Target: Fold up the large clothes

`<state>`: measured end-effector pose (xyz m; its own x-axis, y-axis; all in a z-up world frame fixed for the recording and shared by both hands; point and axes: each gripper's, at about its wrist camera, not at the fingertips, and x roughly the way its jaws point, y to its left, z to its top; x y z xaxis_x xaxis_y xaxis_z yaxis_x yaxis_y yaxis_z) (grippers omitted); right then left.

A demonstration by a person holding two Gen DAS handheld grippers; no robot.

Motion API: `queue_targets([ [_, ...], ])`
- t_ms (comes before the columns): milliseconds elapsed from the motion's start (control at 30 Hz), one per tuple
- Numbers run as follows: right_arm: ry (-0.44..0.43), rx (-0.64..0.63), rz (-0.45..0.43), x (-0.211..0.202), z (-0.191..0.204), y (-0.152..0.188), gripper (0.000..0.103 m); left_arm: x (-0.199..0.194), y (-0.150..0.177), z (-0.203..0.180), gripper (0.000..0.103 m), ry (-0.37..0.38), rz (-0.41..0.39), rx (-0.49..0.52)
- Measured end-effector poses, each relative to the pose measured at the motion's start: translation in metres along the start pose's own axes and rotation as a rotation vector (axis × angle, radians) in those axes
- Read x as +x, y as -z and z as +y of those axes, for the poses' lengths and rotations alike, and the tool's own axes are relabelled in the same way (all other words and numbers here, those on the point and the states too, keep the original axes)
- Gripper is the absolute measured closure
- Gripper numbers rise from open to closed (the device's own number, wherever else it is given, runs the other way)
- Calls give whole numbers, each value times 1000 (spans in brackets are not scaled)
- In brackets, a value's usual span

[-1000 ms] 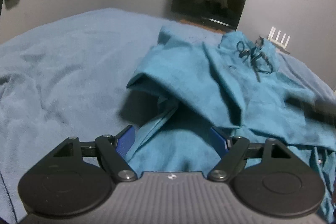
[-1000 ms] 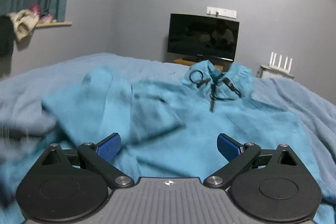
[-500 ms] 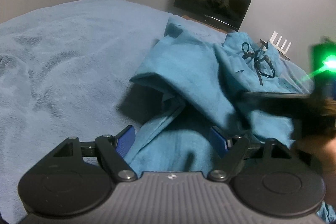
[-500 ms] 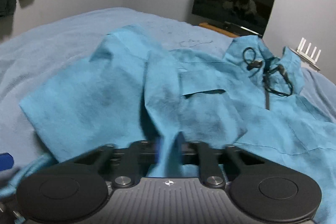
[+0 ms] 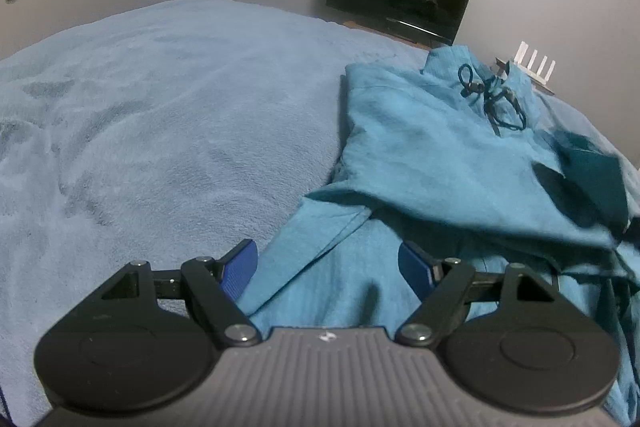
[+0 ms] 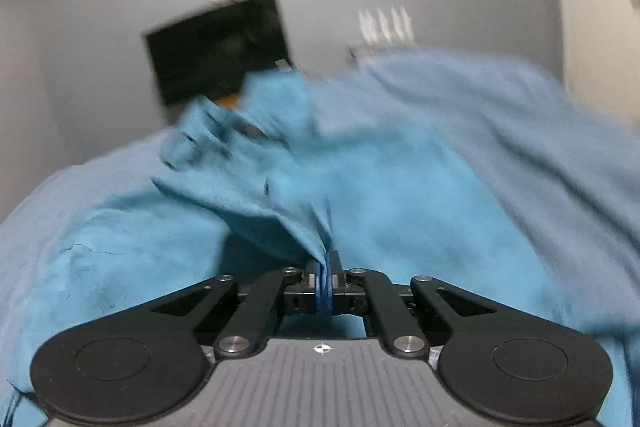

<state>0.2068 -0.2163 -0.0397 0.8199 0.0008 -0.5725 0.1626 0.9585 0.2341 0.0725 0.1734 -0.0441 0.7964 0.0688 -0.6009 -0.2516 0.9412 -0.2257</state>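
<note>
Wide pale-blue bedspread (image 5: 168,115), spread beneath everything. On its right half, teal hooded garment (image 5: 432,155), hood and dark drawstring (image 5: 492,99) toward the far wall, one side already doubled over the body. Step in hand, by the look of it: dragging a gathered fold across the garment. Right gripper (image 6: 325,281) just closed, clamped on a pinch of teal cloth, view smeared. Left gripper (image 5: 328,267) spread wide, hovering over the near hem, gripping nothing. Next, probably: laying the pinched fold flat and square to the edge, then letting go without dragging it askew.
</note>
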Motion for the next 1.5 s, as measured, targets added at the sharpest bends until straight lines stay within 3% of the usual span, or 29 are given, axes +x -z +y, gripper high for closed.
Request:
queue_targets([
  [33, 7, 14, 20, 3, -6, 8, 81, 1, 0, 0, 27, -2, 2, 3],
  [100, -10, 25, -1, 3, -17, 19, 79, 2, 0, 0, 27, -4, 6, 6],
  [167, -11, -1, -26, 2, -15, 22, 66, 3, 0, -1, 27, -6, 9, 8],
  [200, -5, -19, -38, 4, -11, 20, 46, 3, 0, -2, 27, -6, 11, 10],
  [233, -2, -35, -60, 2, -6, 18, 36, 4, 0, -3, 27, -5, 13, 13],
  [367, -14, -58, -90, 6, -1, -3, 33, 7, 1, -3, 27, -3, 23, 14],
  [400, -10, -43, -81, 10, -1, -8, 41, 8, 0, -3, 27, -2, 24, 13],
  [433, -17, -20, -68, 14, -4, -13, 79, 9, 1, -2, 27, -2, 27, 12],
  [467, -28, 6, -56, 15, -9, -16, 101, 10, 1, -1, 27, -1, 30, 11],
  [533, -43, 25, -90, 15, -15, -23, 99, 12, 1, -1, 27, 0, 36, 9],
  [600, -6, -19, -141, 7, -15, -23, 99, 14, 1, -1, 27, -2, 39, 12],
  [667, 40, -36, -126, 12, -20, -25, 98, 16, 1, -1, 27, -7, 48, 18],
  [700, 69, -38, -95, 17, -22, -24, 94, 17, 2, -1, 27, -10, 52, 22],
  [733, 91, -25, -54, 23, -28, -23, 80, 18, 2, -2, 27, -13, 56, 28],
  [800, 102, 29, -6, 27, -40, -20, 64, 20, 3, -2, 27, -21, 64, 40],
  [933, 109, 39, -27, 7, -57, -16, 52, 21, 3, -3, 27, -36, 74, 65],
  [1300, 90, -92, 26, -107, -120, -20, 45, 23, 6, -3, 27, -56, 101, 120],
  [1500, 65, -208, 89, -170, -144, -11, 27, 13, 12, 1, 27, -61, 104, 145],
])
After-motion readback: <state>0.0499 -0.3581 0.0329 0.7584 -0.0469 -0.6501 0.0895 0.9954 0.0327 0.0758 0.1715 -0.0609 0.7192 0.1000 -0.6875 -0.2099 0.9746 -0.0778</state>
